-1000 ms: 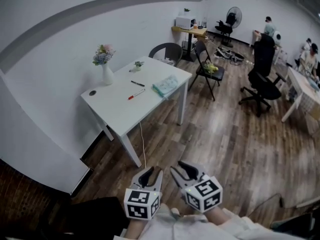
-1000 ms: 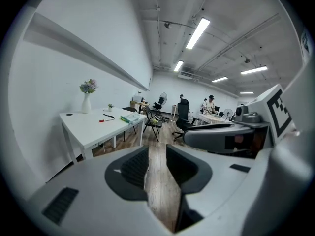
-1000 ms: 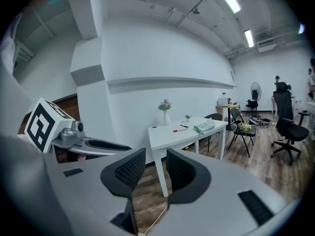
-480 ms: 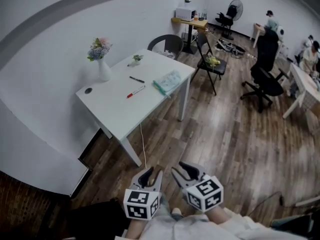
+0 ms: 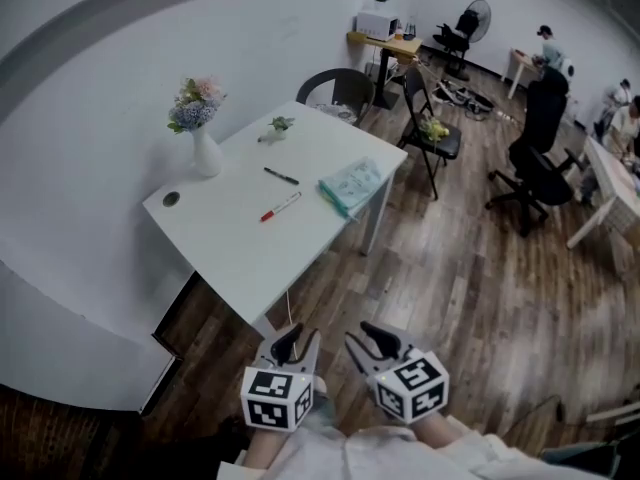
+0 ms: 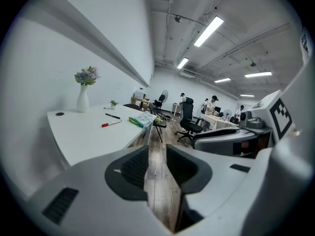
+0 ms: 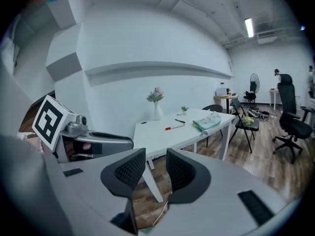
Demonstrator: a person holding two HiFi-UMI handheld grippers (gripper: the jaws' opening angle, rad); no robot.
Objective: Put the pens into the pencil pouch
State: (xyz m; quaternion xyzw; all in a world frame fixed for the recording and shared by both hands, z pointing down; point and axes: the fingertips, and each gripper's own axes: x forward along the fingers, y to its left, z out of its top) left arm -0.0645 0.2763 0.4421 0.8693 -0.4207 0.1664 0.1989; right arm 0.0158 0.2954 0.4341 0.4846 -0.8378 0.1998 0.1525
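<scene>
Nearest, my left gripper (image 5: 295, 345) and right gripper (image 5: 377, 341) hang above the wood floor (image 5: 440, 288), jaws slightly apart, nothing between them. Farther off, the white table (image 5: 230, 253) carries the red pen (image 5: 280, 206), the black pen (image 5: 281, 176) and the pencil pouch (image 5: 350, 184).

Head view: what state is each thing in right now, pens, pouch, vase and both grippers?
Red pen: lying on the table, not held.
Black pen: lying on the table, apart from the red pen.
Pencil pouch: flat at the table edge; zip state unclear.
Vase: upright, holding flowers.
Left gripper: open, empty.
Right gripper: open, empty.
</scene>
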